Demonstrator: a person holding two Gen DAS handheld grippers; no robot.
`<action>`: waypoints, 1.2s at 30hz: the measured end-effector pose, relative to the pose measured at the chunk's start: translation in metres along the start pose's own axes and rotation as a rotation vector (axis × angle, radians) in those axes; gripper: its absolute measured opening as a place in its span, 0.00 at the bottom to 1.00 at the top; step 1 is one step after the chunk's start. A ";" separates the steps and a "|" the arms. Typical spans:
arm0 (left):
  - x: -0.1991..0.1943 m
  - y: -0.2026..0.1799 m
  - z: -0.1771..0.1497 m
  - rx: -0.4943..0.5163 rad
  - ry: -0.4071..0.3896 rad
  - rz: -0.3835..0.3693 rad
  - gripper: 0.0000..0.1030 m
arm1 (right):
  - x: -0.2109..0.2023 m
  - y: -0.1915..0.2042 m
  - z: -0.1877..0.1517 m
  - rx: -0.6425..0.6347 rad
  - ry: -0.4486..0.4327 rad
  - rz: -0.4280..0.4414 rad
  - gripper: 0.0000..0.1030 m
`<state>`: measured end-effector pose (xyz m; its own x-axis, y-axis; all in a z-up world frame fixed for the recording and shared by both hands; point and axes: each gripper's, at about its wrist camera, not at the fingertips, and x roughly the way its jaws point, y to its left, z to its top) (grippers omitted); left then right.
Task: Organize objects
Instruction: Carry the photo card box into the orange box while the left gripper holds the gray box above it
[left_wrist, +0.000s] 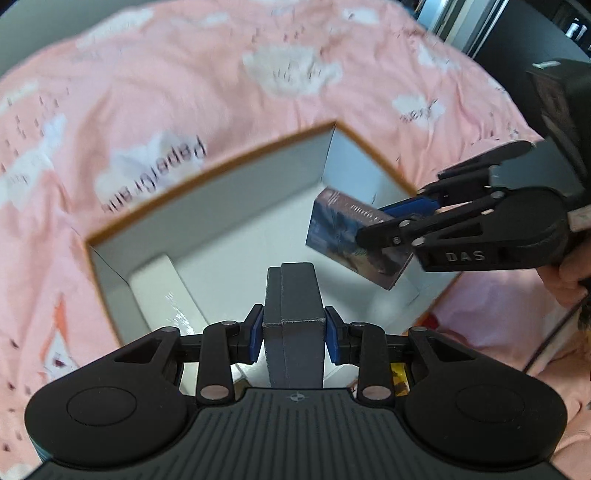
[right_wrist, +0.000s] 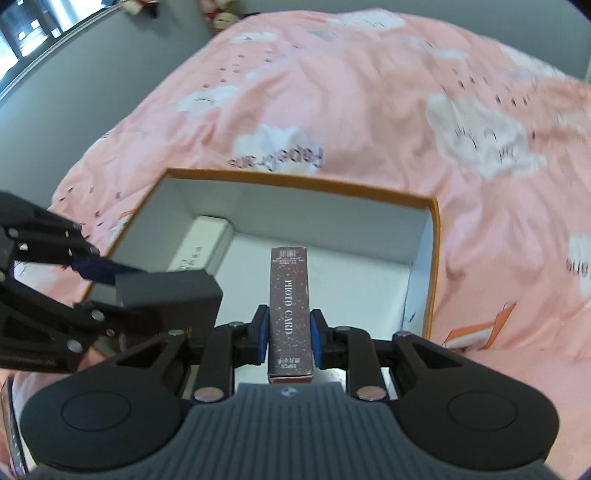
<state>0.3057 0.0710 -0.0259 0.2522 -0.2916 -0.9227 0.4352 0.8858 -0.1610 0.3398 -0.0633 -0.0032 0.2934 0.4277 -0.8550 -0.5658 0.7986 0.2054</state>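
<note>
Gripped tight between blue pads, a dark grey box (left_wrist: 291, 317) sits in the left tool (left_wrist: 293, 332), held over the near edge of the open storage box (left_wrist: 207, 164), a white-lined carton with an orange-brown rim resting on the bed. Just beside it, the right tool (right_wrist: 287, 334) is clamped on a slim maroon box (right_wrist: 289, 306) whose spine reads "PHOTO CARD" in pale capitals, with smaller print at either end too fine to read; that box also hangs above the storage box's interior, toward its right side. On the right tool's black body, seen from the left camera, the raised letters "DAS" show. Inside the storage box, against its left wall, lies a white box (right_wrist: 201, 247) with a line of small dark print I cannot make out. Under the storage box, the pink bedspread (right_wrist: 351, 110) carries white cloud-shaped animals and a printed word beyond the far rim that looks like "paper" followed by blurred letters. A hand (left_wrist: 565, 277) holds the right tool's handle.
</note>
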 end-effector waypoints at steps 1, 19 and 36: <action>0.007 0.004 0.001 -0.012 0.019 -0.020 0.36 | 0.006 -0.003 -0.002 0.016 0.007 0.004 0.23; 0.055 0.047 0.003 -0.096 0.161 -0.148 0.45 | 0.054 -0.018 -0.015 0.096 0.086 0.067 0.23; 0.064 0.016 0.016 0.124 0.132 0.114 0.42 | 0.062 -0.019 -0.017 0.154 0.094 0.089 0.23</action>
<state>0.3432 0.0607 -0.0820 0.1942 -0.1346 -0.9717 0.5151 0.8570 -0.0158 0.3555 -0.0599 -0.0681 0.1699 0.4639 -0.8695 -0.4601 0.8176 0.3463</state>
